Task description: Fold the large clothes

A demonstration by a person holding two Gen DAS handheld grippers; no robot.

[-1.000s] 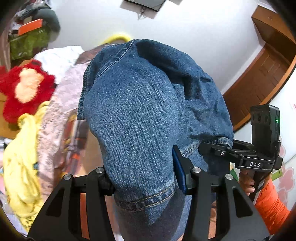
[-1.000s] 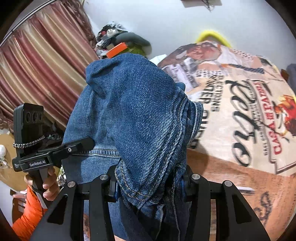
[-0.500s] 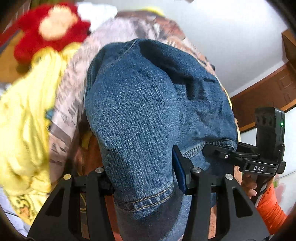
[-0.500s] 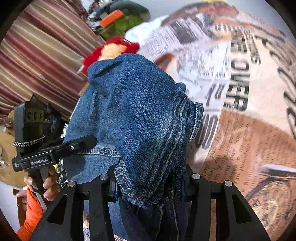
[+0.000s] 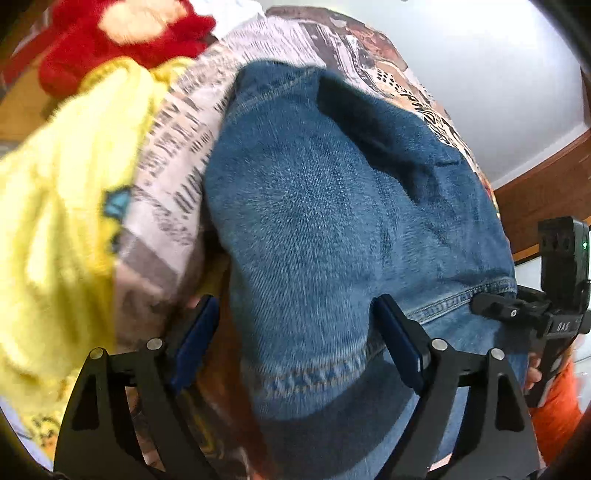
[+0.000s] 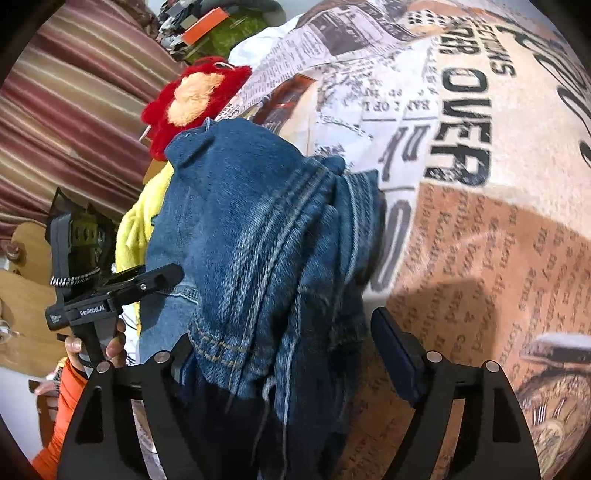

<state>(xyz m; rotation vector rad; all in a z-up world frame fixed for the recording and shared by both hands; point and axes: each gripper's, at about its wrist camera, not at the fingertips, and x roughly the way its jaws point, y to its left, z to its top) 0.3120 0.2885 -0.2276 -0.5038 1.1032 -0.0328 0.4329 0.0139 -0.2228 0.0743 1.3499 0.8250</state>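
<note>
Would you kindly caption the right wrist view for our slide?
Right gripper open around bunched jeans above a newsprint-patterned blanket.

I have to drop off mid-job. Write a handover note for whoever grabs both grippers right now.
Left gripper: open, with the jeans' hem between the jaws and a gap at the left pad.
Right gripper: open, with the right pad clear of the denim.
The jeans are doubled over in a bundle on the newspaper-print bedspread, beside a yellow garment and a red plush toy.
Done: at least one fold appears to be in.
Left: back both grippers out, then check and flatten the fold. The far edge is not visible.
</note>
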